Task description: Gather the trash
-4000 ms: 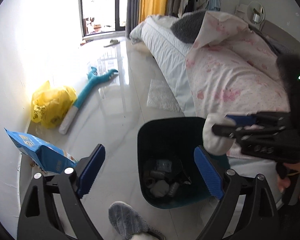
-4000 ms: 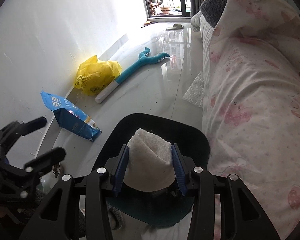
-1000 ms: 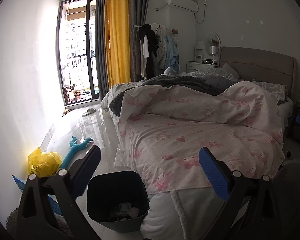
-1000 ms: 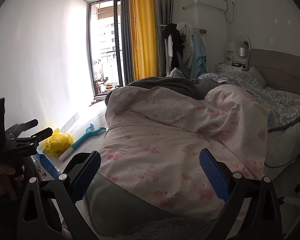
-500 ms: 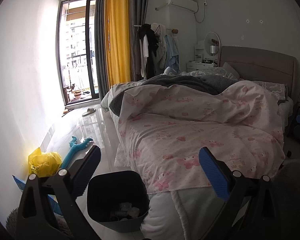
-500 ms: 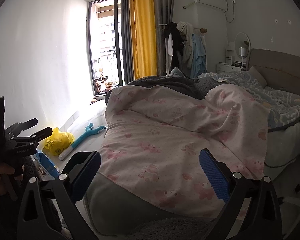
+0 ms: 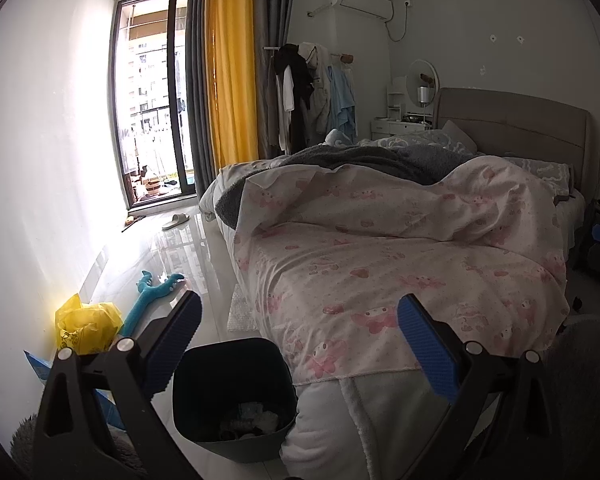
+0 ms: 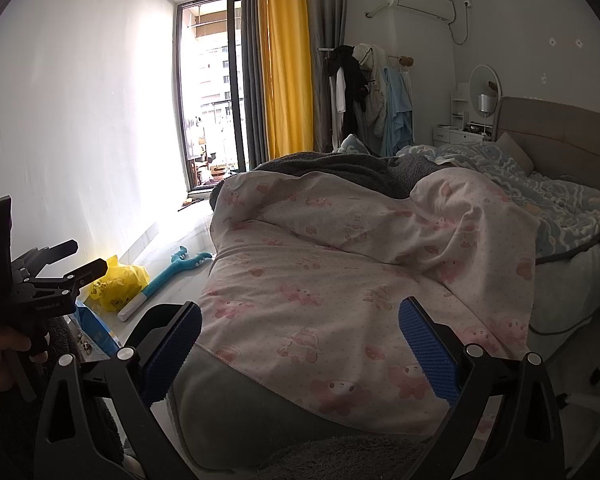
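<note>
**Wad dropped, both grippers up and empty**

Four seconds back the right gripper [image 8: 300, 352] was clamped on a white crumpled wad over the bin; now its blue-padded jaws stand wide apart with nothing between them, and both cameras have swung up from the floor to look across the bed. Over the last second neither view has shifted much.

From the left wrist, the dark round plastic waste bin [image 7: 204, 364] sits on the glossy white floor at about 7 o'clock, touching the foot of the bed with the pink-patterned duvet [image 7: 380, 264]. Pale crumpled scraps [image 7: 256, 420] lie in its bottom; the dropped wad is probably among them, though I cannot pick it out. The left gripper [image 7: 298, 344] also has its jaws apart and holds nothing; the right wrist view shows it at 9 o'clock in the person's hand [image 8: 0, 352].

So one item looks delivered, and the job seems to be between pickups. Likely candidates lie along the wall at 8 to 9 o'clock: a crumpled yellow plastic bag [image 7: 86, 324] and, just beside it, a flat blue printed packet [image 8: 94, 328]. The long teal toy with a white handle [image 8: 168, 276] nearby is probably not trash. Reaching any of these would mean tilting back down towards the floor.
</note>
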Demonstrator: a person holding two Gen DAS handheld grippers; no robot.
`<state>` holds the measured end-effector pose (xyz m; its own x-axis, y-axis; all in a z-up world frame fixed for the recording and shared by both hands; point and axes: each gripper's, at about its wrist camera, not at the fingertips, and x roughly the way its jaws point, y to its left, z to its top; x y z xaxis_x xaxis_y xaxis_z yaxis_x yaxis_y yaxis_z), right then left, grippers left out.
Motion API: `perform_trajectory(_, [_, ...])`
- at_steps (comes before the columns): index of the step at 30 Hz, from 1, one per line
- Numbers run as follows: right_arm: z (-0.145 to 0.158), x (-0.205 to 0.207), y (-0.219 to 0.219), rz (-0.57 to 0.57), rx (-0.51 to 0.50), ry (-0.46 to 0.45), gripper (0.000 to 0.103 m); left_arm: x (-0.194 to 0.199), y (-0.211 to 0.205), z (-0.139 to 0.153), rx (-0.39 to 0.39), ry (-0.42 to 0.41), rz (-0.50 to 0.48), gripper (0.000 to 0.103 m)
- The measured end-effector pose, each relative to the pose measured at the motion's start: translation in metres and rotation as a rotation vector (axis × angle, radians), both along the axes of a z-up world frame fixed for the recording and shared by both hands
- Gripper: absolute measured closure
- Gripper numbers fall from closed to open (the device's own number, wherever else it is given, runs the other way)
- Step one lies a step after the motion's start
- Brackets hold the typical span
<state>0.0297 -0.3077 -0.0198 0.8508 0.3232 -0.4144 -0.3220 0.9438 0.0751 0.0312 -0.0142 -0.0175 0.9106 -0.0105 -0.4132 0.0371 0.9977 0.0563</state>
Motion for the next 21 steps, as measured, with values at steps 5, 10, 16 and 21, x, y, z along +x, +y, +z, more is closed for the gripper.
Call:
perform_trajectory(5, [0.0002, 0.0, 0.0, 0.0, 0.0, 0.0, 0.003, 0.0001, -0.0002, 0.0003, 0.0, -0.001, 0.001, 0.003])
perform_trajectory(10, [0.0002, -0.0001, 0.0001, 0.0, 0.0, 0.0, 0.003, 0.0001, -0.0004, 0.0004, 0.001, -0.001, 0.001, 0.003])
perform_trajectory(16, [0.0002, -0.0002, 0.0002, 0.0, 0.0, 0.0, 0.003, 0.0005, -0.0016, -0.001, 0.002, 0.002, -0.005, 0.003])
perform_trajectory(21, [0.0003, -0.0005, 0.0005, -0.001, 0.0, 0.001, 0.003, 0.0004, -0.0016, -0.001, 0.001, 0.004, -0.006, 0.003])
